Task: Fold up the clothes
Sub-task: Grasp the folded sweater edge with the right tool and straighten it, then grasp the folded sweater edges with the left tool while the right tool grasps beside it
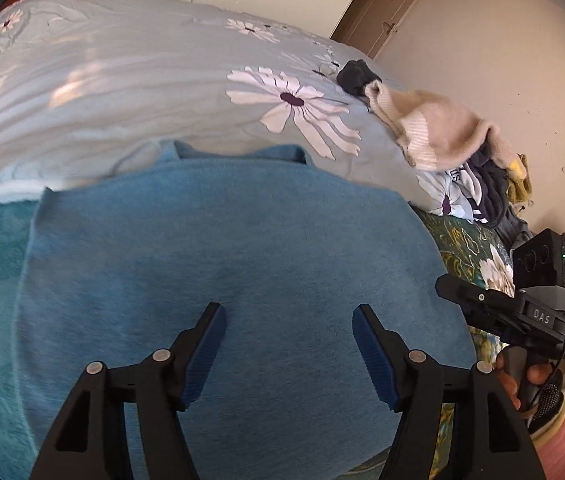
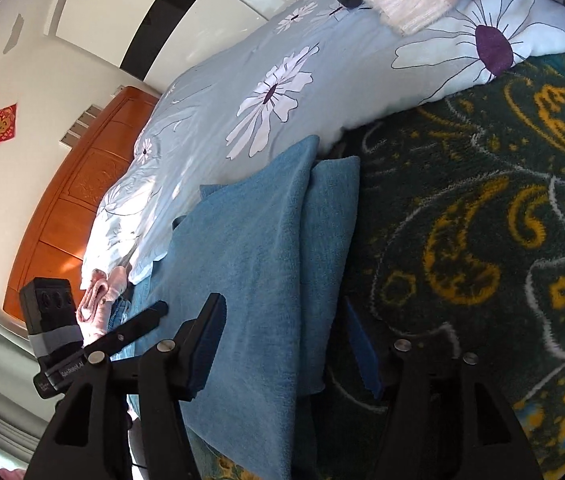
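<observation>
On the bed, blue garment lies folded flat beside the floral duvet. Left gripper hovers over it, jaws wide apart, empty. Right gripper also spread wide, empty, straddling the garment's edge over the dark patterned blanket.

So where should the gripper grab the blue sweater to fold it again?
Probably the blue sweater's long right edge, coming in from the dark patterned blanket side. That edge lies doubled and slightly raised there, so a finger could slide underneath. The right gripper is already open beside it.
</observation>
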A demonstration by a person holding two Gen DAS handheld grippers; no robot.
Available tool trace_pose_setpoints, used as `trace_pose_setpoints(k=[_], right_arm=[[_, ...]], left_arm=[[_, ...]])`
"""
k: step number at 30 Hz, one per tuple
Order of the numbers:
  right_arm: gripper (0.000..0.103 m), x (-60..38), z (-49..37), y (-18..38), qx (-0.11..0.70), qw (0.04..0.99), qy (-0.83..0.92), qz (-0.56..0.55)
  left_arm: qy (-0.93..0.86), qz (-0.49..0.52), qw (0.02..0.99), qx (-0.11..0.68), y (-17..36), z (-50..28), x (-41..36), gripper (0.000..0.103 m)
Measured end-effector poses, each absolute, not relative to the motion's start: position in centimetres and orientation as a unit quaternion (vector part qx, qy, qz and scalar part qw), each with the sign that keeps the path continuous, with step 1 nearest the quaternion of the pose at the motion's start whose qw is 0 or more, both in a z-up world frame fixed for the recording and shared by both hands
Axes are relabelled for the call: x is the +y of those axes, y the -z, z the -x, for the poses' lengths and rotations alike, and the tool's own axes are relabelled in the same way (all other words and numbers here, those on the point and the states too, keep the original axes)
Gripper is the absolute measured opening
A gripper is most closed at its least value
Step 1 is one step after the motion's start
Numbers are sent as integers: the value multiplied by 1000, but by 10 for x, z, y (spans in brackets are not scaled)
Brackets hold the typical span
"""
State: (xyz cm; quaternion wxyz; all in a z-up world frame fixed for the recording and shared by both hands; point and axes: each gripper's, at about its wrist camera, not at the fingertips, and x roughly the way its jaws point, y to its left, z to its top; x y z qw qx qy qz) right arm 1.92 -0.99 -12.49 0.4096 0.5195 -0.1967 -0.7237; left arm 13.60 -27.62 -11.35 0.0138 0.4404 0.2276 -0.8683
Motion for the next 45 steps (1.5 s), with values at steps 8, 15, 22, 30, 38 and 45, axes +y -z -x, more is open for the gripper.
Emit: trace_pose_setpoints(k=[8,15,22,30,38,45], right_arm=[[49,-8,-22,132,-228,424,699,-529],[13,-7,-18,135,-246,413,687,-545],[12,-31,-24,87,-178,414,715,-535],[12,-85,-45,35,-74,418,740,-521],[12,-157,-86,8,24,451,739,-501],[12,-250,-139,29,117,488,707,-499]], left_arm=[[875,-400,23,272,106,-158,-282,19],[857,-430,34,281,134,-150,-272,13],[869,-420,12,259,119,-169,-254,11],[868,-396,-1,299,131,-209,-269,11],[862,-319,28,392,119,-266,-351,14],[849,-289,82,435,130,-314,-406,15]])
